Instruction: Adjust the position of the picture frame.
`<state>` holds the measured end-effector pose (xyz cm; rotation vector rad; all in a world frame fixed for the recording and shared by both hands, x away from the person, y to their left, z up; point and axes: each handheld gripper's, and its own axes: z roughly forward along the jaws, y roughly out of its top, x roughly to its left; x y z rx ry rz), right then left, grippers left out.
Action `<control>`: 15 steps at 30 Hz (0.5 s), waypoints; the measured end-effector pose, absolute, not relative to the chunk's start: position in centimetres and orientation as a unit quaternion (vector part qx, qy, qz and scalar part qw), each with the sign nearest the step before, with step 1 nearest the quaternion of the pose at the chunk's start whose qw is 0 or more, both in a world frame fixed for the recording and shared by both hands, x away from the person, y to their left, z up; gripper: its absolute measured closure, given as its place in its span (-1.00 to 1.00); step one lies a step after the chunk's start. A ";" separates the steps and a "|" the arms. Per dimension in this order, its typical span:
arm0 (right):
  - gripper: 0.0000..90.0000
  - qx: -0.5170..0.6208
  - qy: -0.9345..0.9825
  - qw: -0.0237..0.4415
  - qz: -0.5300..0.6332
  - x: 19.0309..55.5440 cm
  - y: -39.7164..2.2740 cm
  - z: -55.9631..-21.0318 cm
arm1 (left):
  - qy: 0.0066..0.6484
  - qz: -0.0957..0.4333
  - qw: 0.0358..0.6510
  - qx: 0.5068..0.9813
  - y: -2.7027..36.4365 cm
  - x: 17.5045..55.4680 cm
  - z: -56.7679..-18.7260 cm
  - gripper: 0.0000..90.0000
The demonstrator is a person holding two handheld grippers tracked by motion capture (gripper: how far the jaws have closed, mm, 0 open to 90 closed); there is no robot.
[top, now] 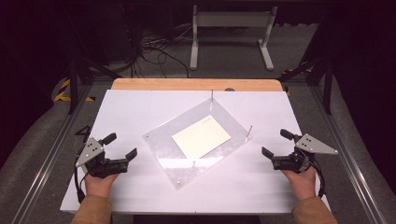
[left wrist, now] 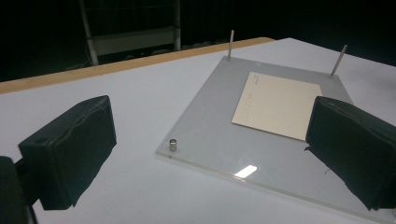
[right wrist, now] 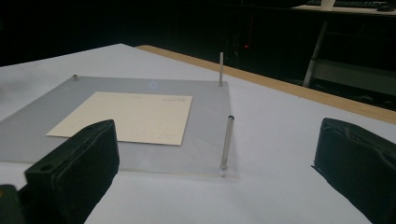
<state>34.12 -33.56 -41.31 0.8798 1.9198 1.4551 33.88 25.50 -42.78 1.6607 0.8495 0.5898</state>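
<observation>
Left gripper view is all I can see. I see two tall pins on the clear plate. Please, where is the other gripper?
Observer: The right gripper is on the opposite side of the clear plate, jaws open, nothing between them.
Operator: Is my gripper touching the plate?
Observer: No. In the high view the left gripper stands apart from the plate's edge, over the white table.
Operator: How does the cream card lie?
Observer: The cream card lies flat near the plate's middle, turned with the plate, at an angle to the table's edges.
</observation>
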 end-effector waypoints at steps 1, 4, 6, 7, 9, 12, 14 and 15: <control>-1.00 0.329 0.717 0.284 0.545 34.1 -33.6 -41.3 | 0.359 0.251 0.558 0.705 25.5 33.9 -42.7 -0.96; -1.00 0.327 0.714 0.283 0.550 34.0 -33.6 -41.2 | 0.363 0.246 0.556 0.706 25.5 34.2 -42.4 -0.97; -1.00 0.327 0.715 0.284 0.549 34.0 -33.6 -41.2 | 0.365 0.243 0.554 0.708 25.5 34.3 -42.3 -0.97; -1.00 0.327 0.715 0.283 0.549 33.9 -33.7 -41.2 | 0.367 0.241 0.551 0.710 25.5 34.5 -42.1 -0.98; -1.00 0.329 0.715 0.284 0.548 33.9 -33.7 -41.2 | 0.368 0.236 0.548 0.714 25.5 34.9 -41.8 -0.98; -1.00 0.331 0.714 0.280 0.550 33.6 -33.8 -41.2 | 0.362 0.224 0.548 0.719 25.4 35.8 -41.4 -0.95; -1.00 0.330 0.709 0.274 0.559 33.3 -33.9 -41.0 | 0.366 0.221 0.547 0.719 25.3 36.4 -41.1 -0.92; -1.00 0.329 0.708 0.273 0.562 33.2 -34.0 -40.9 | 0.367 0.219 0.549 0.718 25.3 36.7 -41.0 -0.92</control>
